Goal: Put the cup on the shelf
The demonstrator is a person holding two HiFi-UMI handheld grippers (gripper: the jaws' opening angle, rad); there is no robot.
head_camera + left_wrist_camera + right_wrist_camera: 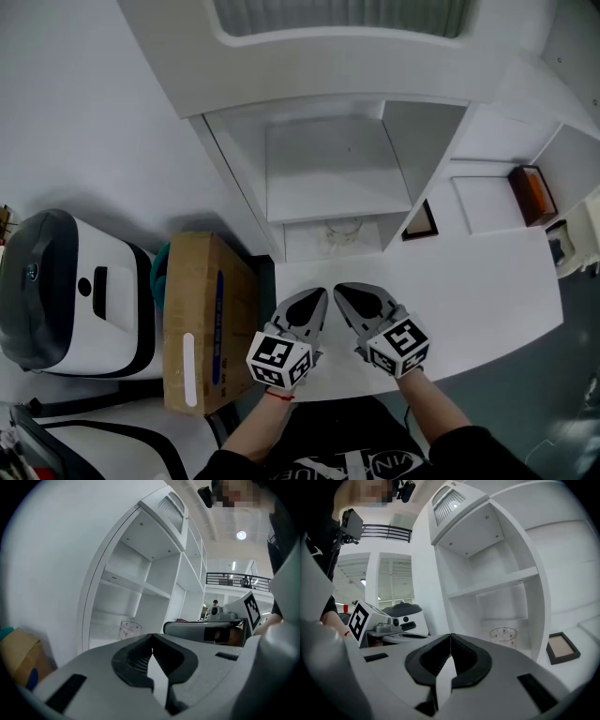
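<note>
A clear glass cup [344, 229] with small dots stands upright in the lowest compartment of the white shelf unit [337, 169]. It shows as well in the left gripper view, cup [130, 629], and in the right gripper view, cup [503, 636]. Both grippers hover side by side over the white table's near edge, well short of the cup. My left gripper [314, 300] is shut with nothing in it. My right gripper [344, 294] is shut and empty too. Each points toward the shelf.
A small dark picture frame [419, 220] leans at the shelf's right foot. A cardboard box [204, 319] and a white-and-grey machine [70, 295] stand left of the table [487, 291]. An orange-brown box [532, 192] sits at far right.
</note>
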